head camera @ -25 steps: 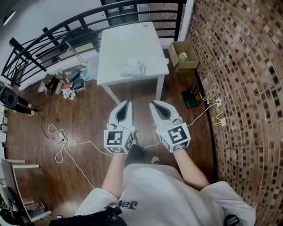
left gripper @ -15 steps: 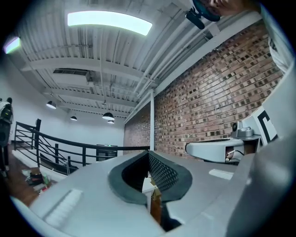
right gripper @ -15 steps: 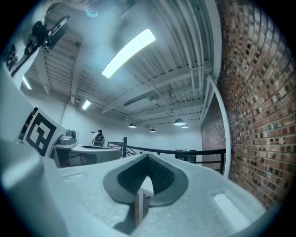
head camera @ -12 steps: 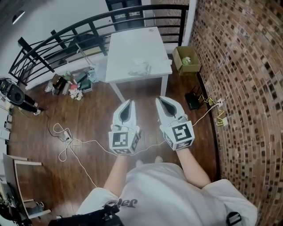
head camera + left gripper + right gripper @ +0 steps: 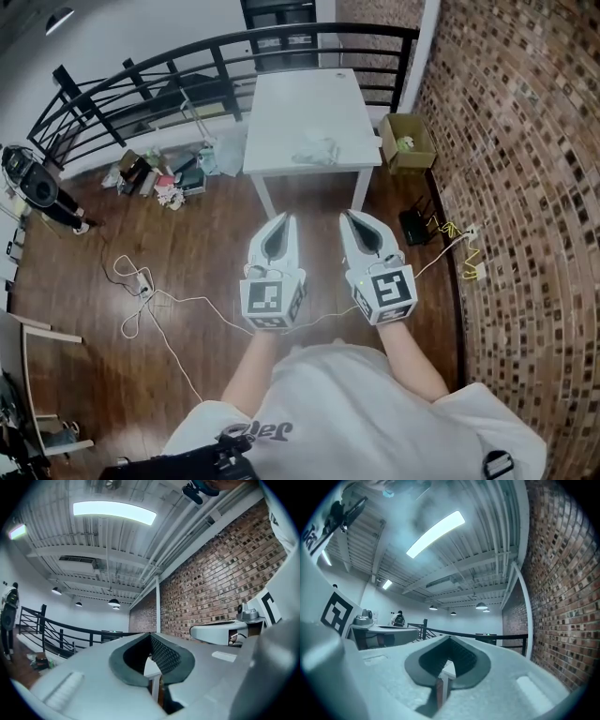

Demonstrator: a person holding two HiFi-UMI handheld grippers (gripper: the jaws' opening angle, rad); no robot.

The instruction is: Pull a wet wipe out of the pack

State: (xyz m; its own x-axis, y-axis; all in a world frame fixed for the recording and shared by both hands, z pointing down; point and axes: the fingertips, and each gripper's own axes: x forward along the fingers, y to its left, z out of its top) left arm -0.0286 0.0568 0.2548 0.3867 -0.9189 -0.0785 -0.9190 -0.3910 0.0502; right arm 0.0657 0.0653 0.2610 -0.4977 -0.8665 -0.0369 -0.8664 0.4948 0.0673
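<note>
Left gripper (image 5: 284, 221) and right gripper (image 5: 349, 217) are held side by side, level, short of the near edge of the white table (image 5: 281, 108) and pointing toward it. Both are closed: in each gripper view the jaws meet at the tips with nothing between them, and only the table's corner shows through the hollow behind the tips. Neither gripper touches the table. A white cable (image 5: 141, 291) trails in loops over the wooden floor (image 5: 187, 234), to the left of the table's near end. A black device (image 5: 412, 225) with a yellow lead sits on the floor just right of the table's near right leg. The wet wipe pack (image 5: 315, 150) lies on the table, toward its near right part, well apart from both grippers; it reads as a pale crumpled shape, too small for detail. A cardboard box (image 5: 408, 141) stands right of the table, against the brick wall (image 5: 525, 187). Mixed clutter (image 5: 155, 173) lies left of the table. A black railing (image 5: 141, 84) runs behind and left of the table.
</note>
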